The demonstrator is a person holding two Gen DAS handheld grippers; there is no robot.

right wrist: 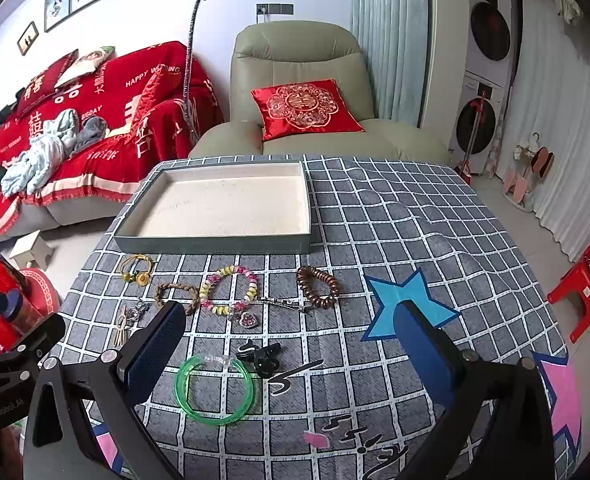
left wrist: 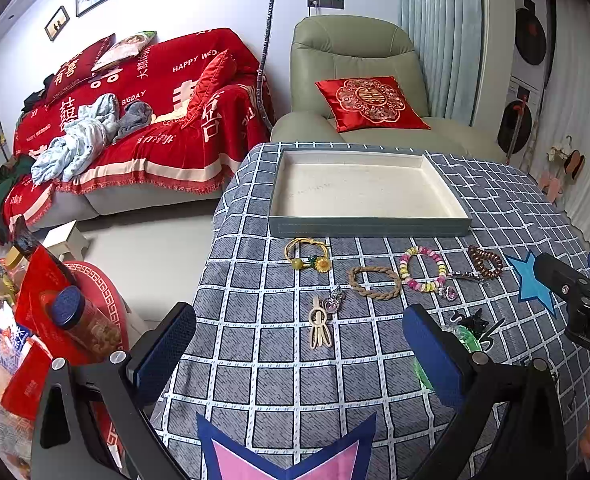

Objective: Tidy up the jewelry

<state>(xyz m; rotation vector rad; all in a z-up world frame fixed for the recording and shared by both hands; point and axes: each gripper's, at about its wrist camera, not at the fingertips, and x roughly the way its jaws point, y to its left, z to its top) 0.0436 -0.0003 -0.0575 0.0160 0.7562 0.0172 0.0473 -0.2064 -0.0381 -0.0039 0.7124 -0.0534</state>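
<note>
1. At twelve o'clock on the counter (right wrist: pixel 395 216) sits the grey tray (right wrist: pixel 215 242) (cream lining, nothing in it).
2. Just in front of the tray lies a row of jewelry: yellow flower bracelet (left wrist: pixel 309 256), braided bracelet (left wrist: pixel 374 282), pastel bead bracelet (right wrist: pixel 231 290), brown bead bracelet (right wrist: pixel 319 286).
3. Right hand-held gripper (right wrist: pixel 291 354) hangs wide open, holding nothing; the green bangle (right wrist: pixel 214 389) lies between its fingers, toward seven o'clock, beside a black clip (right wrist: pixel 261 356).
4. Left hand-held gripper (left wrist: pixel 299 350) is also spread wide and empty; a cream hair clip (left wrist: pixel 320 326) lies between its fingers at one o'clock.
</note>
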